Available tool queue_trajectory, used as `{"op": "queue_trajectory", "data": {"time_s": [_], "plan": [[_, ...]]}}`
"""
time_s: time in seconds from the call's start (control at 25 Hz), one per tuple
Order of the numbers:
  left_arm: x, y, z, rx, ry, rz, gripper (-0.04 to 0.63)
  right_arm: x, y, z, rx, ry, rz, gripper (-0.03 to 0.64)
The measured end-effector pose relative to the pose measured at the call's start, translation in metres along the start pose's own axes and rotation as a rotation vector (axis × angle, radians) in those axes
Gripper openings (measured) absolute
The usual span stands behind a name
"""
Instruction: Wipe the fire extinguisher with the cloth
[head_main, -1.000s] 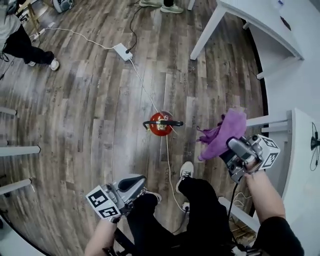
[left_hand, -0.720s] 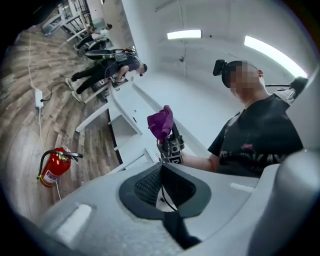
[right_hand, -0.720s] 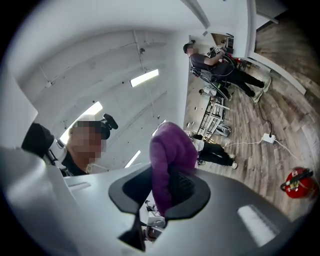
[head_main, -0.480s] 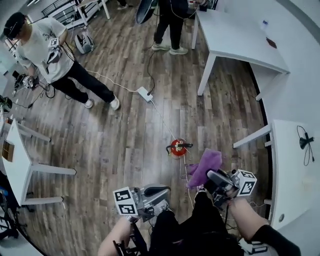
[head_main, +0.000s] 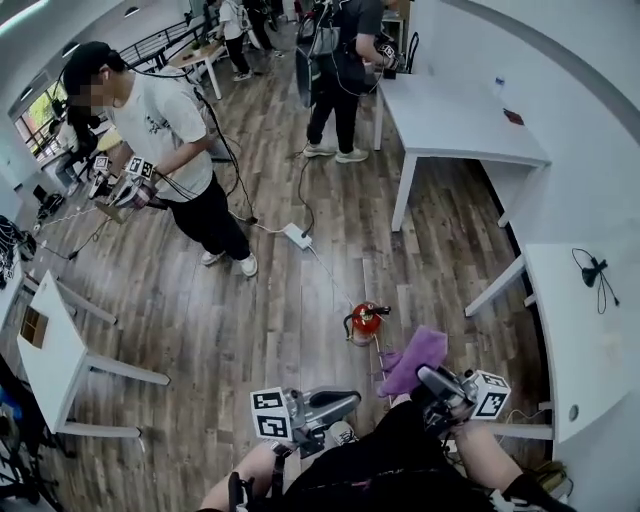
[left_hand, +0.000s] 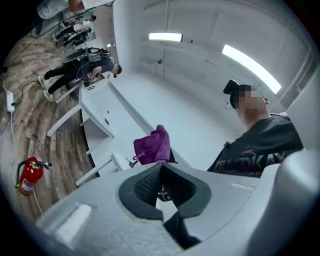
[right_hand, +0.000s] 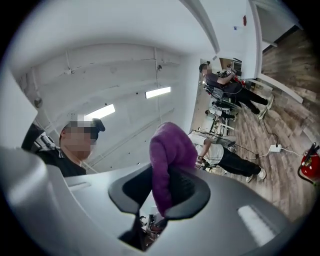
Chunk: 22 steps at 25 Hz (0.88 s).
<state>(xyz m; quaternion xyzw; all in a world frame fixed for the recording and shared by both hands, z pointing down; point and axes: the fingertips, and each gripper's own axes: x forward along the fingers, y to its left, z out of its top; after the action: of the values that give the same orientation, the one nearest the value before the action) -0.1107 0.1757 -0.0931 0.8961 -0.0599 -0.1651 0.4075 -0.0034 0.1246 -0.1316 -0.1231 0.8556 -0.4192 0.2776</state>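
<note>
The red fire extinguisher (head_main: 366, 322) stands upright on the wood floor, a little beyond both grippers; it also shows low at the left (left_hand: 30, 172) and at the far right edge (right_hand: 311, 165). My right gripper (head_main: 432, 383) is shut on a purple cloth (head_main: 415, 358), which bunches up above its jaws (right_hand: 167, 160). The left gripper (head_main: 340, 402) is held up at the lower middle, shut with nothing between its jaws (left_hand: 159, 186). From the left gripper view the cloth (left_hand: 152, 146) shows just past the jaws. Neither gripper touches the extinguisher.
A white power strip (head_main: 297, 236) with its cable runs across the floor toward the extinguisher. A person in a white shirt (head_main: 175, 140) stands at the left, another (head_main: 340, 70) at the back. White tables (head_main: 450, 120) (head_main: 590, 340) line the right, one (head_main: 50, 350) the left.
Both grippers have risen together with the view. The extinguisher now looks smaller and farther off. The purple cloth stays in the right gripper; more of the room and people show.
</note>
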Motion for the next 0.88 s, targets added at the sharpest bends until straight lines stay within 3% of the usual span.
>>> {"op": "queue_trajectory", "data": {"time_s": [0.16,0.6,0.88], "plan": [[-0.008,-0.014,-0.019,-0.021,0.016,0.029,-0.006,-0.014,0.014,-0.022,0.034,0.005,-0.032,0.074],[0.010,-0.027,-0.054,-0.054,-0.085,0.161,-0.006,-0.059,0.046,-0.054,0.002,0.158,-0.085,0.075],[0.033,-0.045,-0.098,-0.084,-0.139,0.222,-0.006,-0.122,0.065,-0.058,0.046,0.149,-0.106,0.074]]}}
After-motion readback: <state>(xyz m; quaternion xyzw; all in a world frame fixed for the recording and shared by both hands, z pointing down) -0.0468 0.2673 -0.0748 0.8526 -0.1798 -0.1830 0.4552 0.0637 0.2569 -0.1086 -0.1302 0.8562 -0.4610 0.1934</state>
